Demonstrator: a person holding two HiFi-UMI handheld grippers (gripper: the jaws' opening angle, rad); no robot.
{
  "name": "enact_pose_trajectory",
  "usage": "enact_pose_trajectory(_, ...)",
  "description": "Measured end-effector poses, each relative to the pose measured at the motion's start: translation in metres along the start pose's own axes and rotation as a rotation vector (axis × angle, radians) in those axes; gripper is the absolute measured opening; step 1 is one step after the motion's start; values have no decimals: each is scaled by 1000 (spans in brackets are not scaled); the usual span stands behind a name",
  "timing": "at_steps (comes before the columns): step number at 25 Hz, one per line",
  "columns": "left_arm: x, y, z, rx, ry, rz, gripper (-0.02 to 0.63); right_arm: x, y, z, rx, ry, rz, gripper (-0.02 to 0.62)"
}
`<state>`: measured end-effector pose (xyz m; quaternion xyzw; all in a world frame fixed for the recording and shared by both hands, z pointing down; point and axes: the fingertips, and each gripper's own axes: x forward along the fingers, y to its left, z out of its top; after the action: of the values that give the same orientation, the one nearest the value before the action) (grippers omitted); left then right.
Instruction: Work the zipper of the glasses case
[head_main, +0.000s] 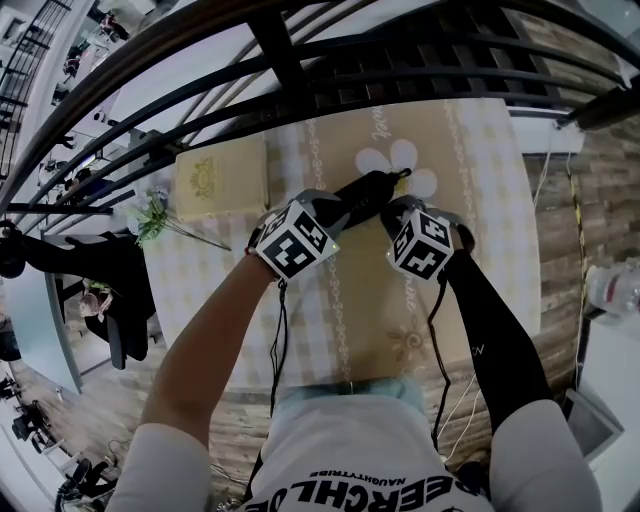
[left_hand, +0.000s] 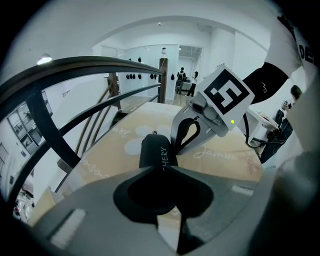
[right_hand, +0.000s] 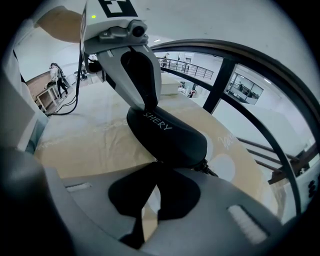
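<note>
Glasses case (head_main: 362, 192) clamped by left gripper (left_hand: 164, 170) (right gripper (right_hand: 157, 165) pinched shut at its edge).

One black zippered glasses case (head_main: 368, 188) is counted on one cloth-covered tabletop (head_main: 480, 200). Two grey marker-cubed grippers are counted: one left gripper (head_main: 343, 206) at the case's 7 o'clock, one right gripper (head_main: 398, 210) at its 5 o'clock. One cream rectangular box (head_main: 222, 180) and one green leafy sprig (head_main: 152, 218) are counted at 9 o'clock.
</note>
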<state>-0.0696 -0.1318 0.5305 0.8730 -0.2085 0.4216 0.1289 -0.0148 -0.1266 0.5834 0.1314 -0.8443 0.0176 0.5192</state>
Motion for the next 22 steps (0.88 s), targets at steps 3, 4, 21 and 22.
enact_pose_trajectory(3, -1, 1, 1, -54, -12, 4, 149, -4, 3, 0, 19, -12, 21, 29)
enact_pose_trajectory(4, -1, 0, 2, -75, -13, 6, 149, -6, 7, -1, 15, -11, 32, 29)
enact_pose_trajectory(21, 9, -101, 19, -27, 99, -287, 176, -42, 8, -41, 148, -65, -35, 29)
enact_pose_trajectory(22, 10, -95, 20, -21, 90, -260, 180, -42, 7, -39, 158, -73, -32, 29)
